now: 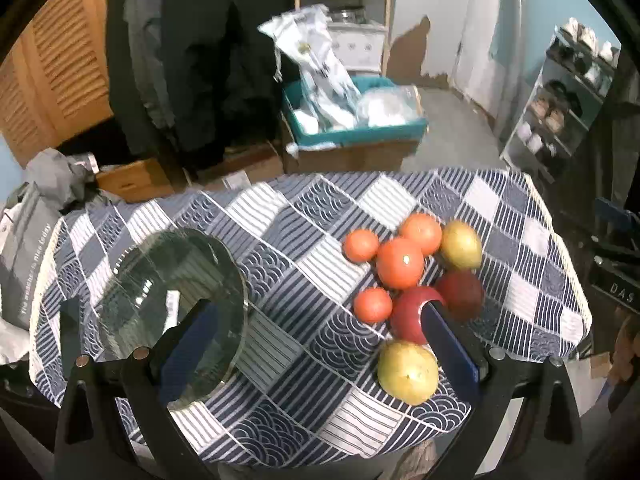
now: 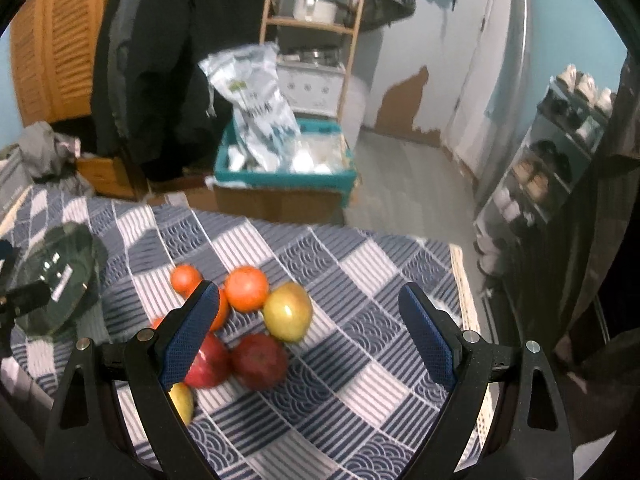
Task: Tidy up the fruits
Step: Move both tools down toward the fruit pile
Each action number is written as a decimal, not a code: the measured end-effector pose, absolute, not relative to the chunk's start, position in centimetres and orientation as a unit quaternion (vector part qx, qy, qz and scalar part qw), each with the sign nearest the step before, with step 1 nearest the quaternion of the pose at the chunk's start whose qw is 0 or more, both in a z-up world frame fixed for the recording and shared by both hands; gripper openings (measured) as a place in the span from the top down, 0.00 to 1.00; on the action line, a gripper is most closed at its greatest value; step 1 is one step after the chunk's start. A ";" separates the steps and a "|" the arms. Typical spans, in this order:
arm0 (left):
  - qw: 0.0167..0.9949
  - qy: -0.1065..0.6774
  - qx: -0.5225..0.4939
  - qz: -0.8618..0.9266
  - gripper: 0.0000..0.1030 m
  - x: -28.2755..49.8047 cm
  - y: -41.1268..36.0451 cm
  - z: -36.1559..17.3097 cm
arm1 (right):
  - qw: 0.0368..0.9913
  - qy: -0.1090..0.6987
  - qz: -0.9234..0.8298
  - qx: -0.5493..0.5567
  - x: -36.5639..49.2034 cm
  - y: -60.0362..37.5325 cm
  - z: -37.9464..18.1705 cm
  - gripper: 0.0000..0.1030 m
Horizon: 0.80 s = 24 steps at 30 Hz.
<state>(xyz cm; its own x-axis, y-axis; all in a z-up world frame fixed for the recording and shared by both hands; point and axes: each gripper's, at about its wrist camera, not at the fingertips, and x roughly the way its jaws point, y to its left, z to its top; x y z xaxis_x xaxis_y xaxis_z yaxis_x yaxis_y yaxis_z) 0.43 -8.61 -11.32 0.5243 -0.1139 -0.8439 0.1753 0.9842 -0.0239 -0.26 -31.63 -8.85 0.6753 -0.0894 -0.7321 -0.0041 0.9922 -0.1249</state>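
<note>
Blue-padded left gripper: fingers spread wide and released, nothing between them; the left finger stands in front of the glass plate, the right finger in front of the nearer red apple
Right gripper: fingers parted wide, holding nothing, hanging above the fruit; its left finger covers part of an orange and of a red apple
Tablecloth: navy and white checks with stripes and wave pattern, covering the table
Glass plate: clear, round, lying on the cloth left of the fruit, well apart from it
Nearest fruit: a yellow-green apple at the front of the cluster, just beside a red apple
Second red apple: darker, just beside the first
Oranges: a large orange in the middle of the group, a second one behind it, a small orange at front left and another at back left
Far yellow-green apple: at the back right, near the oranges
Beyond the table: a teal crate with white bags, a wooden shelf carrying a white pot, a shoe rack at the right
</note>
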 end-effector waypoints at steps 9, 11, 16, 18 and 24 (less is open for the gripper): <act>0.847 0.522 0.043 -0.090 0.01 0.4 -11.1 -15.0 | 0.887 0.459 -0.019 -0.039 -0.7 -33.2 -12.9 0.13; 0.842 0.529 0.047 -0.095 0.01 0.3 -11.8 -15.8 | 0.879 0.474 -0.016 -0.034 -0.8 -33.5 -14.1 0.13; 0.826 0.551 0.058 -0.105 0.01 0.0 -13.4 -17.8 | 0.856 0.517 -0.013 -0.027 -0.8 -34.1 -17.1 0.13; 0.818 0.562 0.058 -0.110 0.01 0.0 -14.0 -18.7 | 0.849 0.528 -0.015 -0.027 -0.9 -34.4 -18.1 0.13; 0.801 0.582 0.078 -0.115 0.01 -0.4 -15.5 -20.9 | 0.839 0.544 -0.016 -0.021 -1.2 -35.1 -19.3 0.13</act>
